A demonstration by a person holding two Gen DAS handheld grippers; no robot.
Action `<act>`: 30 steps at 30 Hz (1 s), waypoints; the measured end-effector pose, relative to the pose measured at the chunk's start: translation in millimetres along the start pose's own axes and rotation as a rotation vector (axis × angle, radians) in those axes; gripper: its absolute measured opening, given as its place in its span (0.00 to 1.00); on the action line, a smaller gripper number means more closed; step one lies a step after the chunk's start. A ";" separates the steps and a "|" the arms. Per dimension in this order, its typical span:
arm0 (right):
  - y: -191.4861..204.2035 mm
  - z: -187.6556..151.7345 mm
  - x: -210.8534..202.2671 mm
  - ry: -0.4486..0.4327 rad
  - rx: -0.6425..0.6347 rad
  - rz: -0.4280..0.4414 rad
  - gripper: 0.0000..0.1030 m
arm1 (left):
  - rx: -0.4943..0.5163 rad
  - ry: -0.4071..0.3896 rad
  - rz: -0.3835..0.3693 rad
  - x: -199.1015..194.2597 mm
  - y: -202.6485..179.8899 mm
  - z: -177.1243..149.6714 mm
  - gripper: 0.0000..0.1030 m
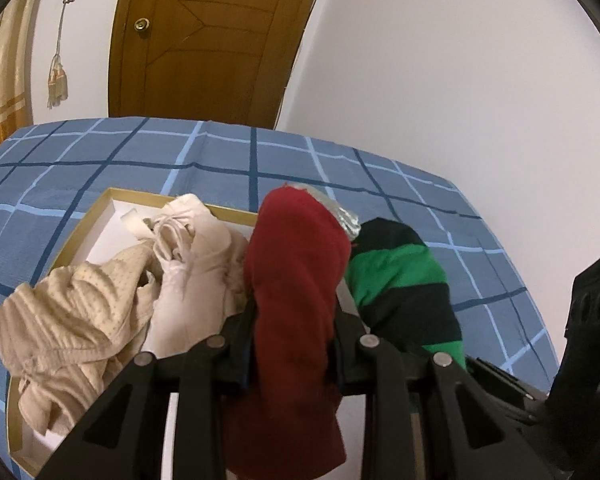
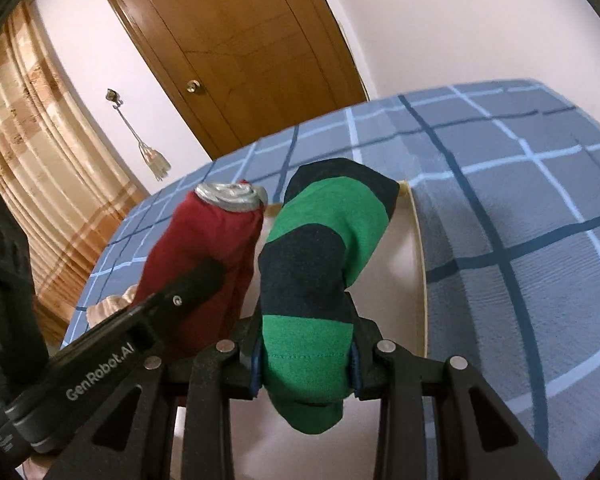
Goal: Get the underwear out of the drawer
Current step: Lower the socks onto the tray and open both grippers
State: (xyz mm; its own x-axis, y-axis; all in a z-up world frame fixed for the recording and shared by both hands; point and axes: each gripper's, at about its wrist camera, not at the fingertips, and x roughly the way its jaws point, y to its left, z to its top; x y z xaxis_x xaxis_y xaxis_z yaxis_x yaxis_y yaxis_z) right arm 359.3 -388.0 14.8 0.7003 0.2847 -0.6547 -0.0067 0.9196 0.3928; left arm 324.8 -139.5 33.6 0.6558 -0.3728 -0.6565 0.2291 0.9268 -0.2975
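Bedding in a blue check [image 1: 260, 160] is lying under everything we are seeing, with a brown door [image 1: 204, 40] and a curtain [image 2: 28, 160] standing behind it. We are looking at a shallow white drawer [image 1: 100, 216] resting on that bedding, with beige and cream underwear [image 1: 100, 304] heaped inside. Our left gripper [image 1: 292, 344] is clenching a dark red rolled pair [image 1: 296, 280] above the drawer. Just beside it, our right gripper [image 2: 306, 364] is squeezing a green and black striped pair [image 2: 312, 280].
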 end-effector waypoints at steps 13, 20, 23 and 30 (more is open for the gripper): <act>-17.5 1.3 24.6 0.066 0.030 -0.015 0.35 | 0.005 0.038 -0.013 19.0 0.4 -1.0 0.32; -25.4 2.3 7.0 0.043 0.101 0.006 0.42 | 0.018 -0.020 0.025 -15.9 -9.6 1.0 0.78; -25.0 1.6 -13.9 -0.019 0.109 0.034 0.50 | -0.020 -0.088 0.078 -39.3 -6.5 1.4 0.99; -12.6 -13.6 -61.8 -0.126 0.121 0.087 0.59 | 0.042 -0.129 0.109 -81.1 -9.9 -12.9 0.99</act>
State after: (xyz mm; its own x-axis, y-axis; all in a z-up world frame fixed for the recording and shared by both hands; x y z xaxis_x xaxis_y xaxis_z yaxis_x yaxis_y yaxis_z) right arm 306.4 -413.5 41.5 0.7848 0.3183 -0.5317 0.0099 0.8515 0.5243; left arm 260.1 -119.0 80.9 0.7647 -0.2637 -0.5879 0.1797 0.9635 -0.1985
